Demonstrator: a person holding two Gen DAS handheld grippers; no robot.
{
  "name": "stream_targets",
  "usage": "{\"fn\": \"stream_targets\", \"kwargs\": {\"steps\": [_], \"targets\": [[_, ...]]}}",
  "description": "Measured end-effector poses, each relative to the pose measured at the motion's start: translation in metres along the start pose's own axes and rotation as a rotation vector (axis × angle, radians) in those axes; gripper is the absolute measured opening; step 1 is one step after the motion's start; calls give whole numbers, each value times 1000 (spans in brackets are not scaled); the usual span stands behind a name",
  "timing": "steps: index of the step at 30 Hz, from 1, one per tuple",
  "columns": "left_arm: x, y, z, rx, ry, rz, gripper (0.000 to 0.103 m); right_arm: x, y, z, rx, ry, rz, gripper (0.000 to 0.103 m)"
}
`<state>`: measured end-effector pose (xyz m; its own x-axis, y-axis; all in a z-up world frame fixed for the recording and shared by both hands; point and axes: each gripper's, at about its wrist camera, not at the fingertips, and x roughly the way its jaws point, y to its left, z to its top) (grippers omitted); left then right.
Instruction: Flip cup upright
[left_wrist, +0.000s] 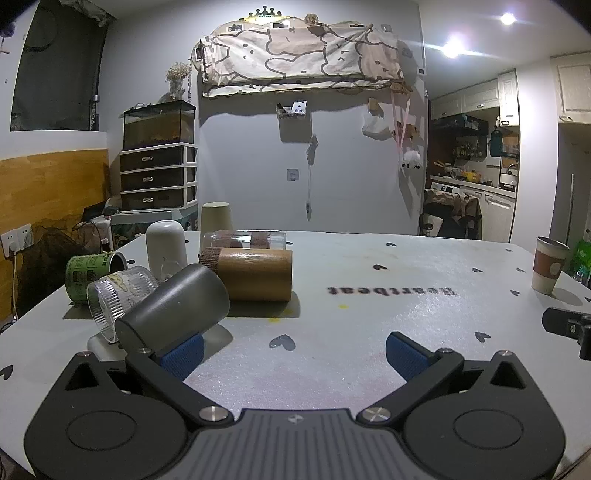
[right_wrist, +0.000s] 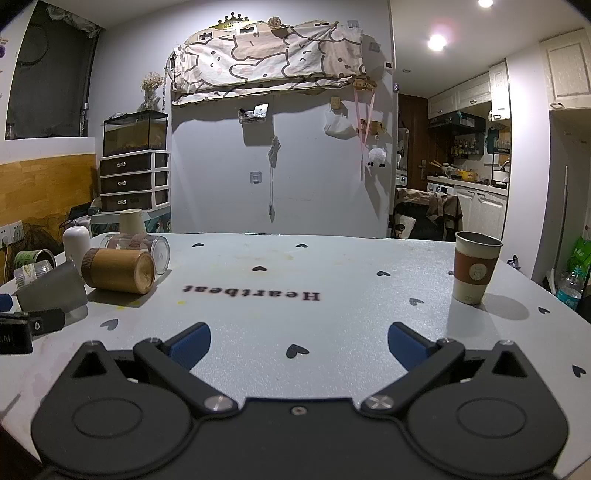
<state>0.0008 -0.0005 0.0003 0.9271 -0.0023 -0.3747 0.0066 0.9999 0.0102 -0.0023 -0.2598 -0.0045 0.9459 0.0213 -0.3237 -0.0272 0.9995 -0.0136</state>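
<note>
A dark grey cup (left_wrist: 173, 308) lies on its side on the white table (left_wrist: 351, 317), just ahead of my left gripper's left fingertip (left_wrist: 184, 352); it also shows in the right wrist view (right_wrist: 51, 290). My left gripper (left_wrist: 295, 350) is open and empty, jaws wide, low over the table. My right gripper (right_wrist: 299, 343) is open and empty over the table's near middle. A paper cup with a brown sleeve (right_wrist: 474, 271) stands upright at the right; it also shows in the left wrist view (left_wrist: 548, 264).
Several more cups lie or stand at the left: a wooden cup (left_wrist: 251, 273), a clear ribbed cup (left_wrist: 118, 295), a clear glass (left_wrist: 243, 240), a green can (left_wrist: 92, 271), an inverted white cup (left_wrist: 165, 249) and an inverted beige cup (left_wrist: 216, 218). My right gripper's tip (left_wrist: 570, 326) shows at right.
</note>
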Motion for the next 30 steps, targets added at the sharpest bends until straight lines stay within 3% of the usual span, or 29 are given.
{"fn": "stream_targets", "kwargs": {"steps": [30], "targets": [[2,0,-2,-2,-1,-2,103,0,1,-2,-4,2,1,103]]}}
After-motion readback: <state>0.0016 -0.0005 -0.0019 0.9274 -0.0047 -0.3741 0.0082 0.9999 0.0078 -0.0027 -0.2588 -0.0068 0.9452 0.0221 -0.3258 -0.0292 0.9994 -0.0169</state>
